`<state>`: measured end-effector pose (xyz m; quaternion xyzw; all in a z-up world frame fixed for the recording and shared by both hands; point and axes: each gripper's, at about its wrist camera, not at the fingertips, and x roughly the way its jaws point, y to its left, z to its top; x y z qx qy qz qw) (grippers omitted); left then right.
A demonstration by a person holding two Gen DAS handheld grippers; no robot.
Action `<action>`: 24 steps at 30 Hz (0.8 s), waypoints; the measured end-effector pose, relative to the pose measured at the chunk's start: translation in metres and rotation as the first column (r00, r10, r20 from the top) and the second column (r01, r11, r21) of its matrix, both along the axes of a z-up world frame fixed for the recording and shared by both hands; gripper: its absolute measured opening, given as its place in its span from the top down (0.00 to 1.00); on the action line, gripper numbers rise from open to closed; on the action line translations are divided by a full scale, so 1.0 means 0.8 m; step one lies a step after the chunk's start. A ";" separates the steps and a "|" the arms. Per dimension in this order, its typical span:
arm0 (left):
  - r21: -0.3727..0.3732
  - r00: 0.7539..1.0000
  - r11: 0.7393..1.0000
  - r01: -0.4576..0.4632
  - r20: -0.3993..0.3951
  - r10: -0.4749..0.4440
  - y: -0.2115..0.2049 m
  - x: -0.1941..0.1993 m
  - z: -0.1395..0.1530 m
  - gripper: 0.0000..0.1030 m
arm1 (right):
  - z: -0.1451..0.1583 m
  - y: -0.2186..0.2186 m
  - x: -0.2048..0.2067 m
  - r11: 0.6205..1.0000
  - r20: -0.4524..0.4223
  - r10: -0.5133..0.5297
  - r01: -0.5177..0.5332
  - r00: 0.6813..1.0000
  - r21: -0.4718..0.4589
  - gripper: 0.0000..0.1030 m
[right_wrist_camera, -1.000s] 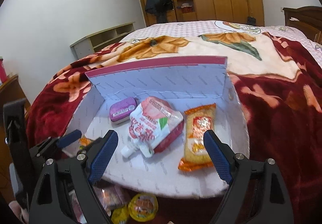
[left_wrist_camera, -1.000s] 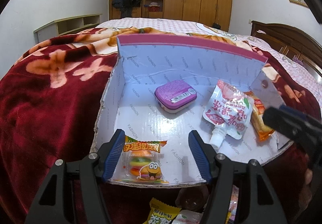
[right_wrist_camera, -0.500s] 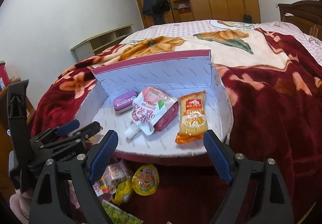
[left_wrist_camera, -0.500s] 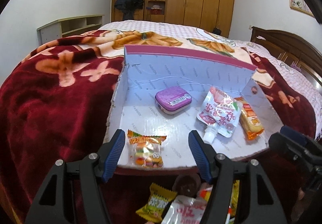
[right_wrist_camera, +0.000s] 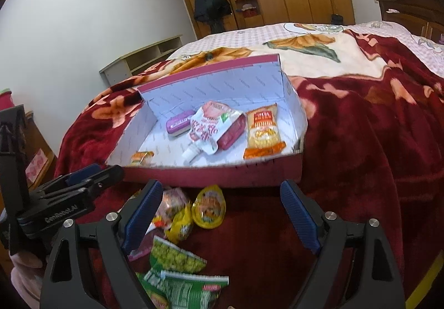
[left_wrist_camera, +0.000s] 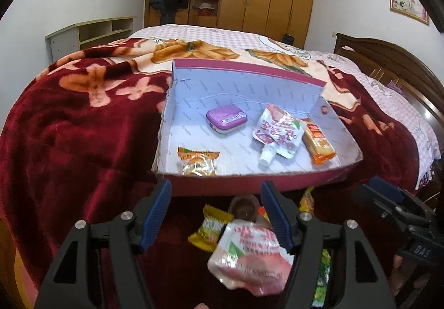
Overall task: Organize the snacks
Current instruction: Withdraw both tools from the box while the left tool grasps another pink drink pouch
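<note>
both pairs of fingers are held spread wide and empty above the loose snacks, short of the box (left_wrist_camera: 249,186). four items are already laid inside the box: a gummy packet (left_wrist_camera: 197,163), a purple tin (left_wrist_camera: 226,118), a spouted pouch (left_wrist_camera: 279,134) and an orange wafer pack (left_wrist_camera: 317,143).

the pile is still to be sorted. a pink jelly pouch (left_wrist_camera: 249,253) is seen directly below and between the fingertips of the left gripper (left_wrist_camera: 216,209), slightly toward its right finger, with its long axis running roughly along the fingers and so crosswise to their closing line. a yellow candy packet (left_wrist_camera: 212,227) lies just beside it.

under the right gripper (right_wrist_camera: 219,211), a round jelly cup (right_wrist_camera: 208,207) and green packets (right_wrist_camera: 177,256) lie toward its left finger.

the left gripper is judged nearer to the pouch; a short drop should be enough.
</note>
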<state>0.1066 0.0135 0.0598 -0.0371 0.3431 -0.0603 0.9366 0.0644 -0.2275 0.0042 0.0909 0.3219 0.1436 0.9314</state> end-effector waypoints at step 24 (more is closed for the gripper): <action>0.031 0.983 0.988 0.154 -0.102 -0.150 -0.036 -0.038 -0.052 0.19 | -0.037 -0.021 -0.063 1.000 -0.064 -0.021 0.020 0.998 -0.004 0.14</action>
